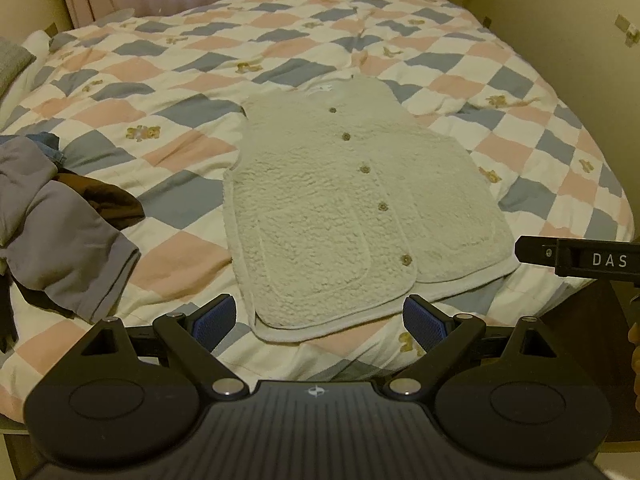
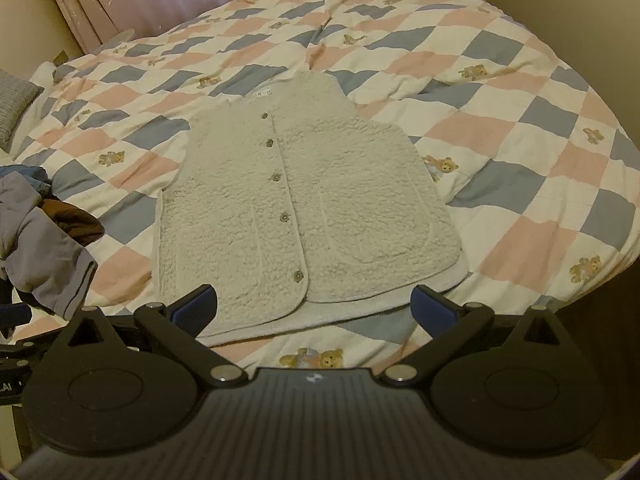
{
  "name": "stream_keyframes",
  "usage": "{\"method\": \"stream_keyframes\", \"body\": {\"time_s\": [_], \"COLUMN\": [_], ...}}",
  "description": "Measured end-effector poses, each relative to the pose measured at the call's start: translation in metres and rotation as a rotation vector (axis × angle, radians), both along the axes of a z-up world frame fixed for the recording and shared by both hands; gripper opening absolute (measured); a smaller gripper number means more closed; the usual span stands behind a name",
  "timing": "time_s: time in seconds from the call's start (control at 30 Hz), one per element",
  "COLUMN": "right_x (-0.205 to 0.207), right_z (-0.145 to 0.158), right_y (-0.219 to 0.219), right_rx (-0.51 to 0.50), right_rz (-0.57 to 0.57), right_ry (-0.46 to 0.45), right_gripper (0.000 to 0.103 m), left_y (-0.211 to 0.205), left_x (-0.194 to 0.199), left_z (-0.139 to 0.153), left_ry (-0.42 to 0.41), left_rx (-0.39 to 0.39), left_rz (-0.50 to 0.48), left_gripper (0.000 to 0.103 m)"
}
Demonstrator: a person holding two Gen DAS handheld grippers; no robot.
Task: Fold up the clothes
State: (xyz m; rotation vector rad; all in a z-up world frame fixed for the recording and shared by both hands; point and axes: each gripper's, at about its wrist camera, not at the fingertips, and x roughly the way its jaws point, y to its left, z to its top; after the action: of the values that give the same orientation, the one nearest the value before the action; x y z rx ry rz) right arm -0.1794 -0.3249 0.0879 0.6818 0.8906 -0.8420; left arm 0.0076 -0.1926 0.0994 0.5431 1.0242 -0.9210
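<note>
A cream fleece buttoned vest (image 1: 340, 216) lies flat on the checked quilt bed (image 1: 168, 64); left of the vest, a heap of grey and brown clothes (image 1: 60, 224). Left gripper (image 1: 318, 322) and right gripper (image 2: 316, 312) gape wide, empty.

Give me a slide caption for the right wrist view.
Open right gripper above a buttoned fleece vest lying flat on a checkered quilt.
</note>
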Motion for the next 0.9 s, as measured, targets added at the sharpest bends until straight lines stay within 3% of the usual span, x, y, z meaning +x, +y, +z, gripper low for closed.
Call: {"method": "stream_keyframes", "body": {"time_s": [0.33,0.9], "right_x": [0.024,0.036], "right_z": [-0.007,-0.017], "right_y": [-0.028,-0.155], "right_rx": [0.009,0.032], "right_rz": [0.058,0.283], "right_ry": [0.013,0.028], "right_gripper": [0.102,0.102], "left_y": [-0.016,-0.112], "left_x": [0.023,0.026], "left_z": [-0.009,-0.021], "left_ry": [-0.004,-0.007], "left_rx": [0.013,-0.004], "left_rz": [0.055,0.276], "left_gripper": [0.093,0.094]}}
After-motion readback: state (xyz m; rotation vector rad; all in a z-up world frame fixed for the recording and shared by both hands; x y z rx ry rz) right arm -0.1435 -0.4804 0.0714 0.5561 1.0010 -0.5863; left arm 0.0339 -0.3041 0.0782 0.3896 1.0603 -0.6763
